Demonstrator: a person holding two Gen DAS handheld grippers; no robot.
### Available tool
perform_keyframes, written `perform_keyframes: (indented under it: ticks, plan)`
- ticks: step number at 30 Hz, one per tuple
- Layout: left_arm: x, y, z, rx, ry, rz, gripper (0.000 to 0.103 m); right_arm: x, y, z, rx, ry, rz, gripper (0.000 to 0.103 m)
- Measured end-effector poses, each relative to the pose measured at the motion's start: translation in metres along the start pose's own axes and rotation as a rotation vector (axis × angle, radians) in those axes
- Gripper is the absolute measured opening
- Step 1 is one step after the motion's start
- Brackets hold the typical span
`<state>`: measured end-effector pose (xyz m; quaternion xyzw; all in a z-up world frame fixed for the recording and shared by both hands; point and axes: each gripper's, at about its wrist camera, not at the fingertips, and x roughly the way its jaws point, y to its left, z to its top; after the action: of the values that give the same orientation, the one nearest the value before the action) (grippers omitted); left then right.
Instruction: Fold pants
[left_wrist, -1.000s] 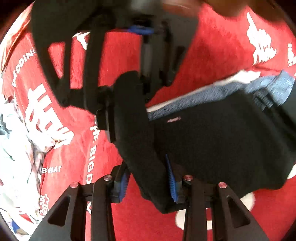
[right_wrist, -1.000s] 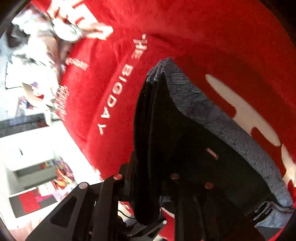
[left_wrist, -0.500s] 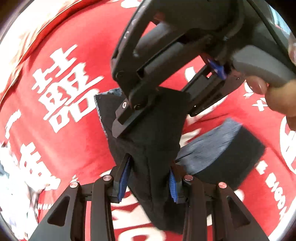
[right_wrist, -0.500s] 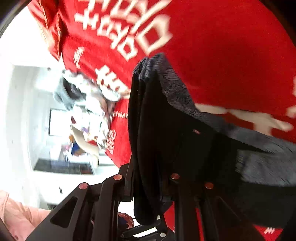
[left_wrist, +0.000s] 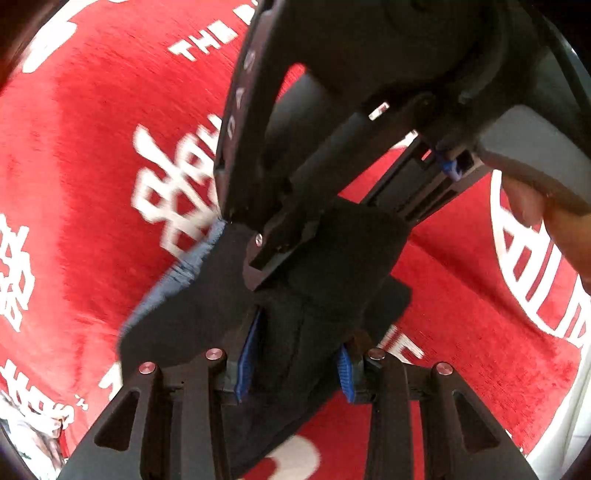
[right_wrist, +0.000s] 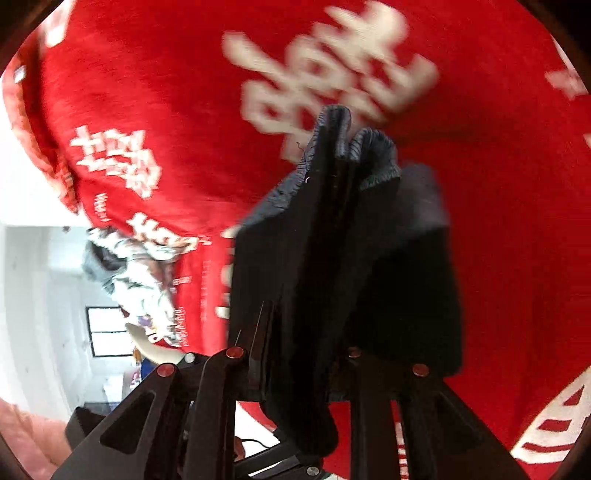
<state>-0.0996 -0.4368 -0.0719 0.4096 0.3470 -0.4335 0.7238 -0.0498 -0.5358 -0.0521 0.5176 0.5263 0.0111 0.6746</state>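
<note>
- Left claw (left_wrist: 295, 362) is pinching a bunched fold of the black pants (left_wrist: 325, 266); blue pads (left_wrist: 246, 354) press on the cloth from both sides.
- Right claw (right_wrist: 295, 354) also has pants (right_wrist: 332, 258) between its fingers, but its jaws are opening. I judge the grip is easing.
- Pants hang off both claws above the red cloth (left_wrist: 92, 110) with white lettering, not laid flat. Likely reason: carrying both gathered edges together so one half lands on the other.
- Left view only: the right claw's body sits just ahead of the left pads, touching the same bundle; fingertips of a hand (left_wrist: 532, 206) on its handle at the right edge.
- Right view only: grey ribbed waistband (right_wrist: 369, 155) at the far end of the bundle, a patterned clothes heap (right_wrist: 136, 273) off to the left, white room beyond the cloth's edge.
- Both views motion-blurred.
</note>
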Motion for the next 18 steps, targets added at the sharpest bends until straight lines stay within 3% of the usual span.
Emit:
perform_keyframes:
  ticks: [2, 5, 8, 9, 11, 12, 15, 17, 18]
  plan:
    - [0.007, -0.008, -0.002, 0.016, 0.015, 0.004, 0.038, 0.007, -0.024, -0.006, 0.033, 0.014, -0.009, 0.023]
    - [0.008, -0.008, -0.005, 0.030, 0.017, 0.020, 0.053, 0.014, -0.044, -0.010, 0.079, 0.012, 0.011, 0.026]
    - [-0.002, 0.011, -0.009, -0.020, 0.041, -0.052, 0.057, 0.007, -0.044, -0.012, 0.104, 0.004, 0.002, 0.034]
    - [-0.008, 0.021, -0.011, -0.048, 0.047, -0.070, 0.057, 0.002, -0.042, -0.014, 0.102, 0.002, -0.010, 0.035]
    - [-0.022, 0.034, -0.020, -0.107, 0.056, -0.089, 0.063, -0.014, -0.040, -0.016, 0.072, -0.011, -0.075, 0.050]
    - [-0.032, 0.045, -0.025, -0.142, 0.052, -0.085, 0.072, -0.020, -0.033, -0.016, 0.046, -0.025, -0.137, 0.052]
    - [-0.056, 0.080, -0.037, -0.211, 0.012, -0.021, 0.074, -0.047, -0.027, -0.020, -0.005, -0.073, -0.277, 0.052]
    - [-0.060, 0.105, -0.044, -0.241, -0.005, 0.029, 0.074, -0.060, -0.017, -0.022, -0.024, -0.102, -0.321, 0.031]
    - [-0.057, 0.118, -0.048, -0.253, 0.007, 0.053, 0.074, -0.063, -0.012, -0.023, -0.034, -0.109, -0.319, 0.027]
